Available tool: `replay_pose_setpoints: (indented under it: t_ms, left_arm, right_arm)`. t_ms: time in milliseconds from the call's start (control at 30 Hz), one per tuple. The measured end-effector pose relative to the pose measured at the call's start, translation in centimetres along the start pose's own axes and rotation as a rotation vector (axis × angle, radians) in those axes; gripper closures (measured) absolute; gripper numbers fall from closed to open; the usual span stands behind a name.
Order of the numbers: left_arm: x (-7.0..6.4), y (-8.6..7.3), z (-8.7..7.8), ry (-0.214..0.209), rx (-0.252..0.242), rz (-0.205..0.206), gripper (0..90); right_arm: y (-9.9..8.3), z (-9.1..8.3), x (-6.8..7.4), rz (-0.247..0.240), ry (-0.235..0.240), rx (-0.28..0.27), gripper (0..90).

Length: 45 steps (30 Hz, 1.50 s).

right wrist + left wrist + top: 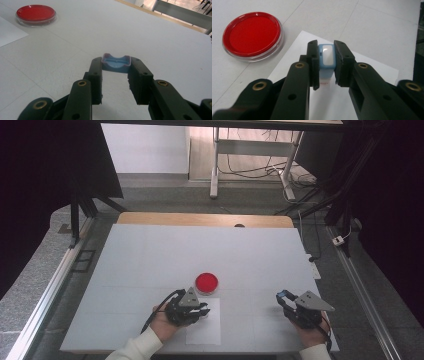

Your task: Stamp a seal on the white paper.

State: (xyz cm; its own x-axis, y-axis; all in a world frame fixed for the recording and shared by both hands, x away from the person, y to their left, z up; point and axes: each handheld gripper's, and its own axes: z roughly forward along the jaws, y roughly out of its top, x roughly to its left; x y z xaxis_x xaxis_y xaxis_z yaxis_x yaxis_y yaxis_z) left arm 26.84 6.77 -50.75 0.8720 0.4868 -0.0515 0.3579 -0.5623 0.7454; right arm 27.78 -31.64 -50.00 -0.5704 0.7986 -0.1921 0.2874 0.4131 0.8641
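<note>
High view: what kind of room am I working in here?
Probably a lab or recording workspace, not a home. A plain white table stands between dark curtains, loose cables lie on the floor beyond it, and aluminium rails run along its sides.

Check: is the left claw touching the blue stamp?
Touching. The left gripper view shows the left claw shut on the blue stamp, both jaws pressed against its sides above the white paper.
</note>
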Motion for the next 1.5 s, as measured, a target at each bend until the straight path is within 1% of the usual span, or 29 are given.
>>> replay_pose_setpoints:
  t_ms: [67,200,300,533,600,700,833,900,967,1000,1200,1267,1333,1500]
  left_arm:
    - [0.0,0.3,-0.4,-0.001,-0.031,-0.008,75.4]
    - [0.1,0.8,-1.4,0.009,-0.064,-0.006,75.4]
    - [0.2,0.9,-1.8,0.012,-0.076,-0.008,75.4]
    - [0.3,1.0,-2.2,0.012,-0.086,-0.016,75.1]
    - [0.4,1.1,-2.3,0.007,-0.098,-0.027,75.1]
    - [0.6,1.5,-2.6,0.008,-0.109,-0.029,75.1]
    - [0.8,1.9,-3.1,0.012,-0.13,-0.035,75.1]
    - [0.9,2.1,-3.4,0.014,-0.139,-0.038,75.1]
    - [1.1,2.1,-3.6,0.035,-0.149,-0.049,75.0]
    - [1.2,2.2,-3.7,0.037,-0.156,-0.056,75.0]
    - [1.9,2.3,-4.3,0.028,-0.186,-0.071,74.9]
    - [2.1,2.3,-4.5,0.013,-0.182,-0.07,74.9]
    - [2.3,2.4,-4.8,0.01,-0.189,-0.07,75.0]
    - [2.7,2.5,-5.5,0.024,-0.21,-0.078,75.0]
  right_arm:
    - [0.0,0.0,0.0,-0.003,-0.001,0.002,65.1]
    - [0.0,0.0,0.0,-0.003,-0.001,0.002,65.1]
    - [0.0,0.0,0.0,-0.002,-0.001,0.003,65.1]
    - [0.0,0.0,0.0,-0.003,-0.003,0.002,65.1]
    - [0.0,0.0,0.0,-0.004,-0.008,0.004,65.1]
    - [0.0,0.1,0.1,-0.002,0.0,-0.002,65.1]
    - [0.0,0.0,0.0,-0.004,-0.003,0.003,65.1]
    - [0.0,0.1,0.0,-0.005,-0.003,0.002,65.1]
    - [0.0,0.1,0.0,-0.005,-0.003,0.003,65.1]
    - [0.0,0.1,0.0,-0.004,-0.003,0.004,65.1]
    - [0.0,0.2,0.1,-0.003,0.0,0.0,65.1]
    - [0.0,0.2,0.1,-0.005,0.001,0.0,65.1]
    - [0.0,0.2,0.1,-0.005,0.001,0.002,65.1]
    - [-0.1,0.3,0.1,-0.006,0.002,0.004,65.2]
